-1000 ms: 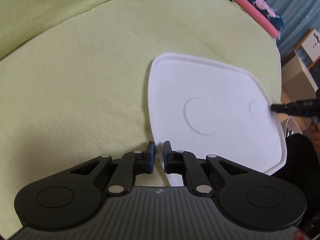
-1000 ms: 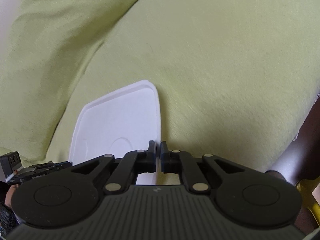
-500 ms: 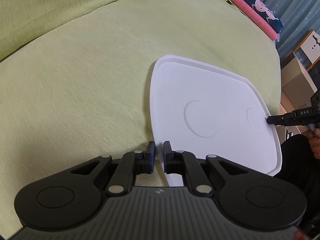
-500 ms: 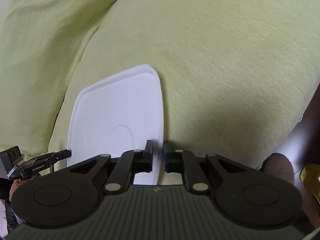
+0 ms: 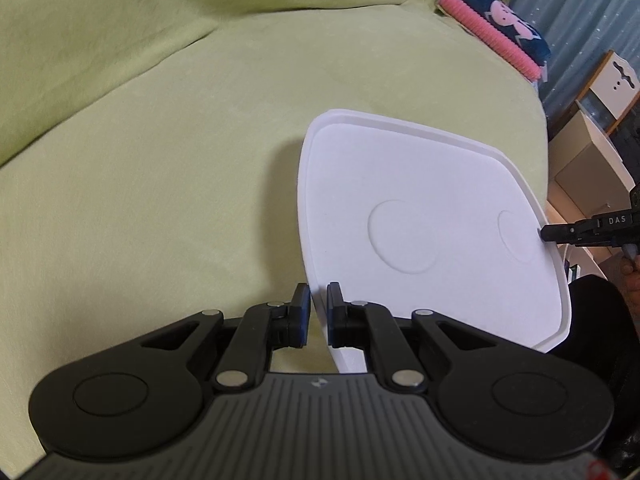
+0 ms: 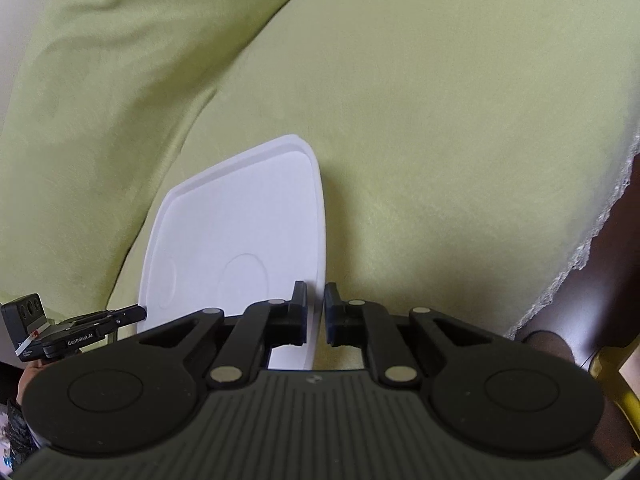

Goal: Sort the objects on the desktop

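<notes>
Tray held level at both edges over the green cover

Tray [image 5: 420,200] handling at this point looks like a two-handed carry: the left tool [image 5: 318,312] has its narrow-set jaws closed on the tray's left rim, and the right tool [image 6: 316,312] is pinched the same way on the opposite rim. In the left wrist view the tip of the right tool shows at the far edge, touching the rim beside a shallow round recess.

To do this step well, I judge that both tools should move together at the same height and speed, so that the flat tray neither twists nor slides out of either thin pinch. The grip on each side covers only a small part of the rim, so any pull apart or push together could bend the tray or pop it free. It should be lowered flat, with neither side released until it rests fully on its destination.

The tray is white, matte and thin, with a raised lip, rounded corners and two shallow circular recesses in its floor. Nothing lies in it. It hangs just above a pale green fabric cover [image 5: 160,200], a soft cushioned surface whose folds rise behind; whether its underside touches the fabric cannot be told. A pink and navy cushion [image 5: 496,36] sits well apart at the far end.
</notes>
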Available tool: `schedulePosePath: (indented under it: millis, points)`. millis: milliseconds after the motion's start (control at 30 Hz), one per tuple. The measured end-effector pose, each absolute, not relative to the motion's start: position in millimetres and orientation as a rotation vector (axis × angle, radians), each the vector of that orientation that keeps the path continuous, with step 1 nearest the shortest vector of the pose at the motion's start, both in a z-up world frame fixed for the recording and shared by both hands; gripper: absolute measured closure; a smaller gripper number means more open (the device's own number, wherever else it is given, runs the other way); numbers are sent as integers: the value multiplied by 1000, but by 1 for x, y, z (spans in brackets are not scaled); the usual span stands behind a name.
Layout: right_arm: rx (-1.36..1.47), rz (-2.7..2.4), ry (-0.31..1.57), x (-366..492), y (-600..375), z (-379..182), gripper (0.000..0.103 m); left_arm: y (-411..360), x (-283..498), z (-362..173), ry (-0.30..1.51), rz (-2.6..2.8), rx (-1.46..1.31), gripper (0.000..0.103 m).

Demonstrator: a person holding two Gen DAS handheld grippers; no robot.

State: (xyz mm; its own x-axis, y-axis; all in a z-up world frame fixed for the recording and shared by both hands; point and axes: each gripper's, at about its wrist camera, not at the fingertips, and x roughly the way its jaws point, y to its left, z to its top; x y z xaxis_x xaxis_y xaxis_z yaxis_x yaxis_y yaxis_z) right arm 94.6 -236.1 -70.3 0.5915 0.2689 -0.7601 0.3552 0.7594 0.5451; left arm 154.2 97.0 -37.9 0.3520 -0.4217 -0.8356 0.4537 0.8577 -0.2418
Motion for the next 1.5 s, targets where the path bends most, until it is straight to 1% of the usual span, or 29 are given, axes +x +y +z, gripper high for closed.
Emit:
schedulePosePath:
  millis: [167,567,1100,1367,1500]
  points:
    - [744,-87,913,68,-255,-52,95,67,154,-23,1043,-604,70,97]
    - [783,-217,803,-12,-321,-17,95,-51,158,-5,1010,-756,161,97]
    - [858,-441,692,-151,-413,-2,95,-227,145,-20,1016,-982,291,97]
    - [898,-548,650,-210,-439,-6,95,-298,137,-31,1028,-1078,353,96]
    - [923,-596,631,-235,-444,-13,95,-321,130,-37,1035,-1119,379,96]
